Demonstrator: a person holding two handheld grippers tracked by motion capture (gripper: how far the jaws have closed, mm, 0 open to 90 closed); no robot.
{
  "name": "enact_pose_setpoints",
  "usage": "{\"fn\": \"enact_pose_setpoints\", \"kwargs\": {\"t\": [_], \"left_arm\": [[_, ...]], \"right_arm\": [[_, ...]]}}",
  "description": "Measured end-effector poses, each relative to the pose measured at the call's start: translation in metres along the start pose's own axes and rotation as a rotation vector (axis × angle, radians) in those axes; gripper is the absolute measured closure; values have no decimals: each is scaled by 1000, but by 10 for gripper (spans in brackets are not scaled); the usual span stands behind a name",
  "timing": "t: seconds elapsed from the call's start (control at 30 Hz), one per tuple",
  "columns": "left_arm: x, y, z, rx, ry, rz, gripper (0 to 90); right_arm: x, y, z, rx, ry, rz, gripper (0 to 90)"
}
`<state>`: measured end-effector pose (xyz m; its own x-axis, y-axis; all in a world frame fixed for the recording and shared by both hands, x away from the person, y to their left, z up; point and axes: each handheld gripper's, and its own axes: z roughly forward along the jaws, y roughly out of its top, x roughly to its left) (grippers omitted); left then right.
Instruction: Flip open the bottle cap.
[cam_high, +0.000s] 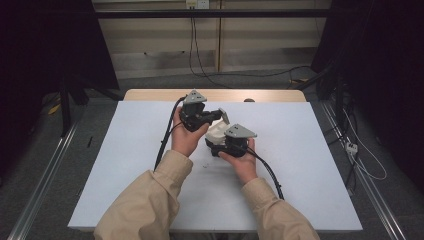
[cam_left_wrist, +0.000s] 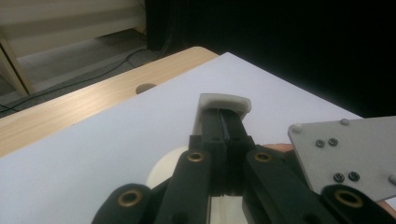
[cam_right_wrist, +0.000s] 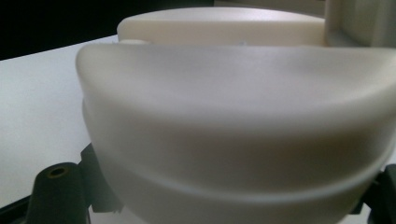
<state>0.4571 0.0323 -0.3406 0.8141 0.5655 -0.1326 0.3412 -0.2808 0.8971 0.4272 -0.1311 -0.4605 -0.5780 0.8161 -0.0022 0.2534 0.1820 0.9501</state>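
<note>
- Step in hand, as we judged it: working a cream plastic container (cam_high: 216, 131), held up over the mid tabletop (cam_high: 125, 165) between both tools.
- Our right tongs (cam_high: 220, 145) sat near side, pinching the container's rounded body (cam_right_wrist: 233, 140); in the right gripper view it bulged past both jaws.
- Our left tongs (cam_left_wrist: 223, 123) came in from the left w/ jaws pressed together on a thin pale flap (cam_left_wrist: 225, 102), prob. the lid or its tab.
- The flap stood tilted at the container's far-right edge.
- Next move, we reckoned: hold the right grip firm as anchor, swing the left along the hinge arc; a slip off that thin flap looked the main risk.
</note>
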Motion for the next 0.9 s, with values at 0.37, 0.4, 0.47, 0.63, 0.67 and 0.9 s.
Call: {"fn": "enact_pose_setpoints", "kwargs": {"t": [0.37, 0.4, 0.47, 0.63, 0.67, 0.9], "left_arm": [[-1, 2, 5, -1, -3, 0, 900], [-1, 2, 6, -5, -2, 0, 900], [0, 3, 7, 1, -2, 0, 900], [1, 3, 9, 2, -3, -1, 900], [0, 3, 10, 1, -4, -6, 900], [1, 5, 12, 2, -5, 0, 900]], "right_arm": [[0, 0, 0, 0, 2, -2, 188], [0, 0, 0, 0, 2, -2, 188], [0, 0, 0, 0, 2, -2, 188], [0, 0, 0, 0, 3, 0, 188], [0, 0, 0, -1, 3, 0, 188], [-1, 0, 0, 0, 4, 0, 188]]}}
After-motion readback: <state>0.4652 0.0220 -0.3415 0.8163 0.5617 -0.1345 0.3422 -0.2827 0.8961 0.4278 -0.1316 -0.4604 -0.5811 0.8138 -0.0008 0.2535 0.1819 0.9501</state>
